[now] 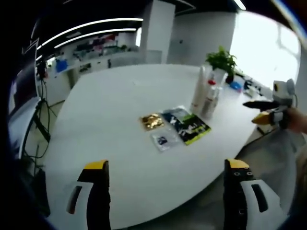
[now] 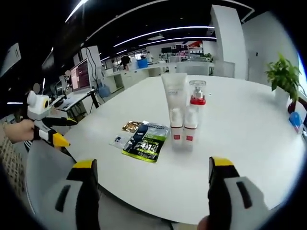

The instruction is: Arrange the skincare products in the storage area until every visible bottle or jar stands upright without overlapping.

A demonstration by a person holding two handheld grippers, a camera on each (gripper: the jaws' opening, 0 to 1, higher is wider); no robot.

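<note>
A tall white tube and a clear pump bottle with a red collar stand upright together on the white table. Two small white bottles with red labels stand tight in front of them. The same cluster of bottles is at the far right in the left gripper view. My left gripper is open over the near table edge, well short of them. In front of the bottles, at the table's edge, my right gripper is open and holds nothing.
Flat sachets lie left of the bottles: a black-and-green packet, a gold one and a small clear one. A potted plant stands at the table's far side. Desks and monitors fill the room behind.
</note>
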